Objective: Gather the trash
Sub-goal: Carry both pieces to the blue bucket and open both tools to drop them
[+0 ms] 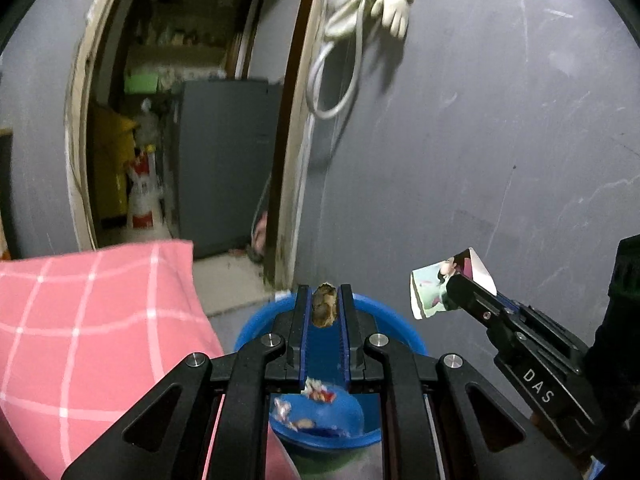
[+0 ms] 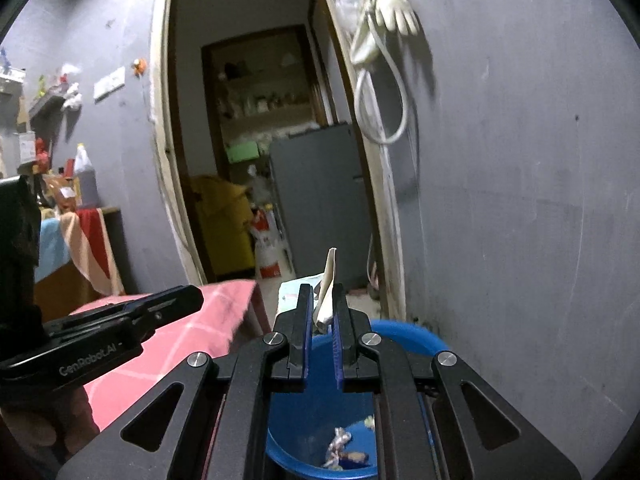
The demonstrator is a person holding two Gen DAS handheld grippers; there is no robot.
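A blue bucket (image 1: 400,326) stands on the floor below both grippers, with several scraps of trash (image 1: 316,394) at its bottom. My left gripper (image 1: 325,300) is shut on a brown crumpled scrap (image 1: 325,305) above the bucket's rim. In the left wrist view my right gripper (image 1: 454,290) comes in from the right, shut on a printed paper wrapper (image 1: 430,290). In the right wrist view that wrapper (image 2: 326,292) stands edge-on between the pads of my right gripper (image 2: 323,304), over the bucket (image 2: 412,336). My left gripper (image 2: 196,298) shows at the left there.
A pink checked cushion (image 1: 88,328) lies left of the bucket. A grey wall (image 1: 500,140) rises close behind, with a white cable and glove (image 1: 372,12) hanging on it. A doorway (image 1: 192,120) opens to a room with a grey cabinet (image 1: 224,160).
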